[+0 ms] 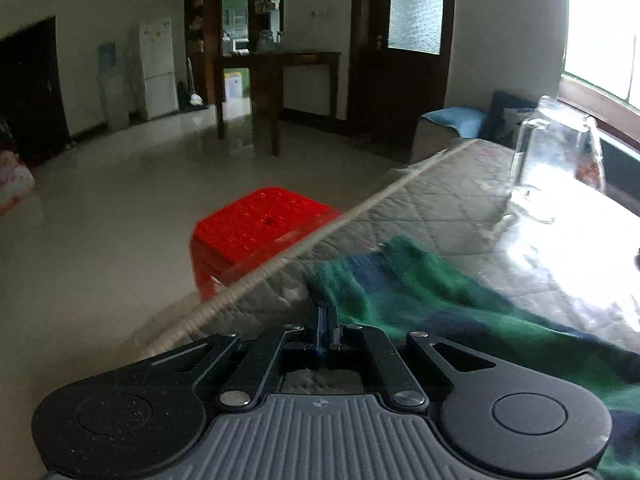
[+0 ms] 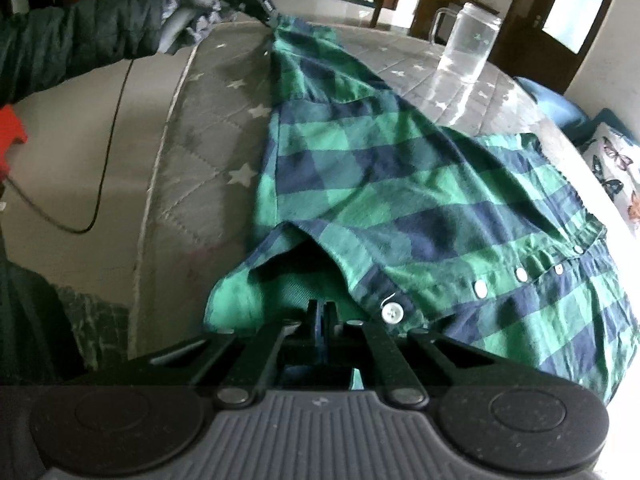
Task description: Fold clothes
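A green and navy checked shirt (image 2: 384, 168) lies stretched along the quilted grey table cover (image 2: 200, 136). My right gripper (image 2: 322, 312) is shut on the near edge of the shirt, close to its white buttons (image 2: 391, 312). My left gripper (image 1: 325, 316) is shut on the far end of the shirt (image 1: 420, 284), near the table's edge. In the right wrist view the left gripper (image 2: 269, 14) shows at the top, held by a hand in a dark sleeve, pinching the shirt's far tip.
A clear glass pitcher (image 2: 466, 40) stands on the table beyond the shirt; it also shows in the left wrist view (image 1: 556, 160). A red plastic stool (image 1: 256, 232) stands on the floor beside the table. A black cable (image 2: 108, 152) hangs off the table's left side.
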A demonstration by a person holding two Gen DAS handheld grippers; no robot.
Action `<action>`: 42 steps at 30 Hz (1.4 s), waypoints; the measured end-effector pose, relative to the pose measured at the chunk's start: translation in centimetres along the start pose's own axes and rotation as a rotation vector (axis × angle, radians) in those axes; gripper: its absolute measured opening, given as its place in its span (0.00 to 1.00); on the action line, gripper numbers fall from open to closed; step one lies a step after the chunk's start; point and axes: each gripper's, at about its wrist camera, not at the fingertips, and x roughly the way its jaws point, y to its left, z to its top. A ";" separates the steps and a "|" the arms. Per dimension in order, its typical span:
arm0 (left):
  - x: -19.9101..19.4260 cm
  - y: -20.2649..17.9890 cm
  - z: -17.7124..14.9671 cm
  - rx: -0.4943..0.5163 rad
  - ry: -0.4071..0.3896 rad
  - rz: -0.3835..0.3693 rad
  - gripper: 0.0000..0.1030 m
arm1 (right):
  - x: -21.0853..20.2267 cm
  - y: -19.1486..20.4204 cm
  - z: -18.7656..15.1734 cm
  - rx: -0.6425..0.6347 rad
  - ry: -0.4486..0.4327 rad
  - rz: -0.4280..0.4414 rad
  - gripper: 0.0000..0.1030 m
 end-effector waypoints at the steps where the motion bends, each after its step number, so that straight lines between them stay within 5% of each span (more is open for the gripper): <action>1: 0.2 -0.1 0.2 0.011 0.000 0.014 0.00 | -0.1 -0.1 0.0 0.006 0.002 0.001 0.04; 6: 0.5 -0.2 1.0 0.051 -0.012 0.041 0.02 | -1.3 -0.9 -0.2 0.051 0.005 0.018 0.13; 14: 0.5 -3.2 2.2 0.102 0.012 -0.139 0.04 | -2.7 -2.6 1.5 0.112 -0.083 -0.038 0.34; 22: 3.8 -7.2 2.7 0.224 0.054 -0.189 0.03 | 0.0 -3.5 2.3 0.154 -0.085 -0.009 0.36; 32: 8.2 -10.3 3.9 0.340 -0.052 -0.092 0.01 | 1.9 -4.0 1.6 0.186 -0.053 0.052 0.38; 42: 10.8 -10.3 5.4 0.306 -0.069 -0.013 0.03 | 1.9 -4.1 1.6 0.181 -0.051 0.064 0.38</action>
